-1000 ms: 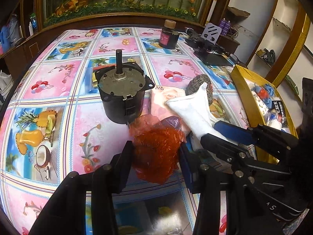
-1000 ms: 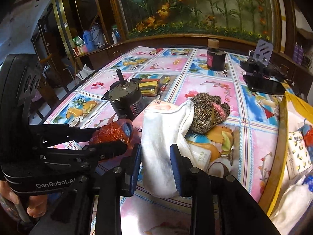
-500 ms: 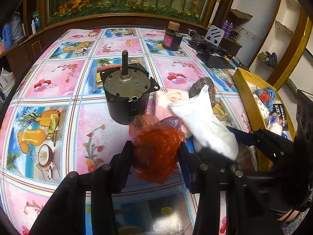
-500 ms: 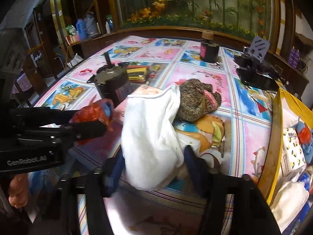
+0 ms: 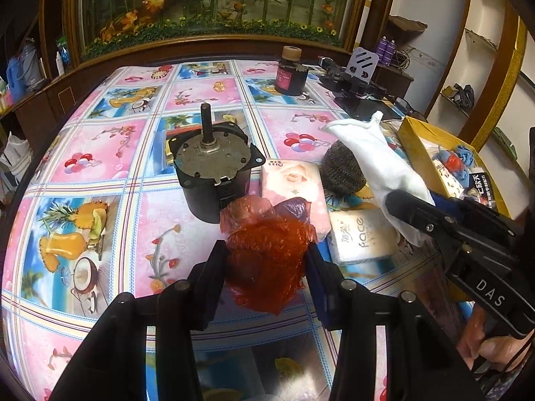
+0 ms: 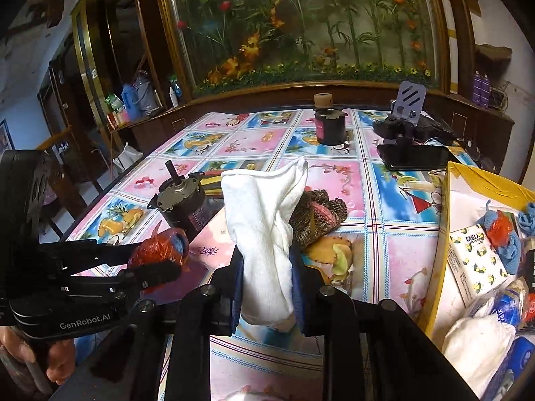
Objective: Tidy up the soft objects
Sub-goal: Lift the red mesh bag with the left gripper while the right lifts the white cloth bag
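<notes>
The right hand-held gripper (image 6: 267, 284), pinching the white sock (image 6: 264, 220) upright above the desk (image 6: 394, 254), is nearer the yellow box (image 6: 434, 267) to its right, while the left hand-held gripper (image 5: 265, 267) clamps the red mesh scrubber (image 5: 267, 257).

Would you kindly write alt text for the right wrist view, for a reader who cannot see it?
The right gripper is shut on a white sock, held up over a table with a bright patterned cloth. At left, the left gripper clamps a red mesh bundle; a yellow box of soft items sits at right.
</notes>
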A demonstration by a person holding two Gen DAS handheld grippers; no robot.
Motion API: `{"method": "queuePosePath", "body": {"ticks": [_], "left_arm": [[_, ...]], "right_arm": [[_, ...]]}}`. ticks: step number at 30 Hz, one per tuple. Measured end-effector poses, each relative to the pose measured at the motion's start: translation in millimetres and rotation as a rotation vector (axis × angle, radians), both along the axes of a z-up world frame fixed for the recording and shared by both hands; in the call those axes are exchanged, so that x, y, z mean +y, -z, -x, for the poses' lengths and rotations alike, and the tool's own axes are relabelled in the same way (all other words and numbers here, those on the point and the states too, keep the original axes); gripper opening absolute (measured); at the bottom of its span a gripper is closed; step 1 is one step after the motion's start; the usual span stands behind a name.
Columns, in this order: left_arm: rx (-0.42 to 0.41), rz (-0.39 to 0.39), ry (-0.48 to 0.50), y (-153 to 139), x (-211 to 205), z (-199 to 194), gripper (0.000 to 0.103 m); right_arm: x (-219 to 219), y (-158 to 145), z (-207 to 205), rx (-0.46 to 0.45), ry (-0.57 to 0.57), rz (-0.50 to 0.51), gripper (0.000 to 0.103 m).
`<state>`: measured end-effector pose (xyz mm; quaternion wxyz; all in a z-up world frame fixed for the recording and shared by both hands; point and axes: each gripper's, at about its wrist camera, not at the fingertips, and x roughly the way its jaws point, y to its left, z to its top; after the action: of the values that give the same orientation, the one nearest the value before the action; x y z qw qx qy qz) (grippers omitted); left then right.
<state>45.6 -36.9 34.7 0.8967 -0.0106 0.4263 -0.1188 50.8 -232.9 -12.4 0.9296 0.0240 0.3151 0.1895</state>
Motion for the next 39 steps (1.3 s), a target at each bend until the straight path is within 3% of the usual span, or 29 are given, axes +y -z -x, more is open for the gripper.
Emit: {"method": "queuePosePath", "body": {"ticks": [9,31,39], "left_arm": [[-0.076,-0.050,-0.044,-6.4,0.8,3.7,0.043],[-0.189,-0.149,-0.049,-13.0,-16.7,15.3,0.043],[-0.204,-0.034,0.001,-23.0,-11.4,21.3,0.043]], "right_arm": [[-1.7,-5.2,5.0,-0.035,-0.004,-0.019,0.026],[-16.6,-11.8,7.4,-0.059,0.024,-0.082,0.027],[-32.0,-16.2,7.9,-0.069,0.081,-0.122,0.027]]}}
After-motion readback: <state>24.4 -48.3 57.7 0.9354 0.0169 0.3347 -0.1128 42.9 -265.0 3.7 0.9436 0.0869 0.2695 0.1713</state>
